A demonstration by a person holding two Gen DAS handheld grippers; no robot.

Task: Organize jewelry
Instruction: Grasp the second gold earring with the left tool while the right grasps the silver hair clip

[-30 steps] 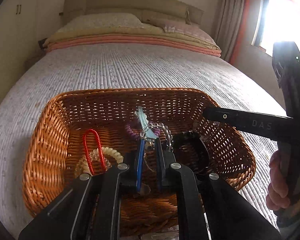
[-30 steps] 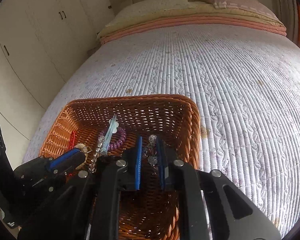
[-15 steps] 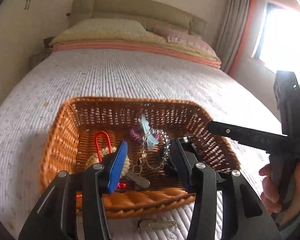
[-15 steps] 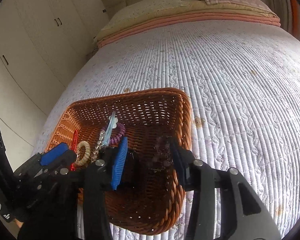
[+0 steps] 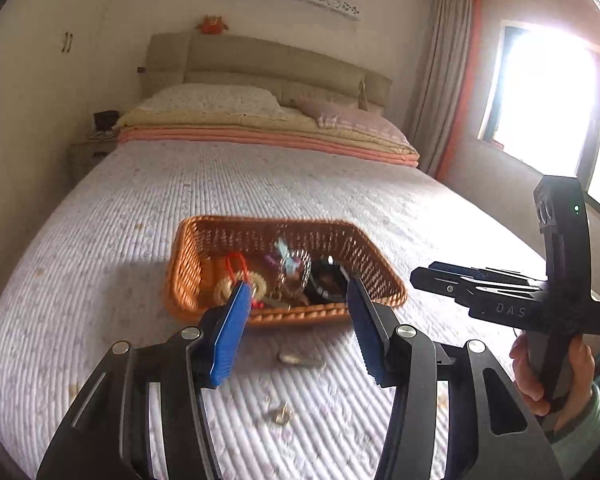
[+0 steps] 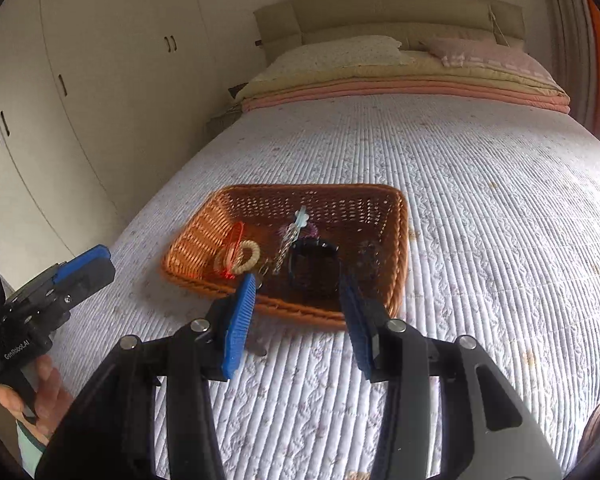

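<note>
An orange wicker basket (image 5: 188, 264) (image 6: 398, 248) sits on the quilted bed. It holds a red cord loop (image 6: 236, 240), a cream coil band (image 6: 250, 258), a bead chain with a light blue clip (image 6: 298, 220), a purple coil band, a black band (image 6: 314, 258) and dark beads (image 6: 368, 252). My left gripper (image 5: 298, 292) is open and empty, pulled back in front of the basket. My right gripper (image 6: 298, 286) is open and empty, also short of the basket. A small metal clip (image 5: 300, 359) and a small gold piece (image 5: 281, 414) lie on the quilt near the left gripper.
Folded blankets and pillows (image 5: 260, 120) lie at the head of the bed. White wardrobes (image 6: 80, 100) stand to the left, a bright window (image 5: 548, 100) to the right. The other gripper shows in each view, the right one (image 5: 500, 292) and the left one (image 6: 60, 280).
Both grippers opened, let their bracelets go into the basket and drew back and up. The basket now looks smaller and farther off in both views.
</note>
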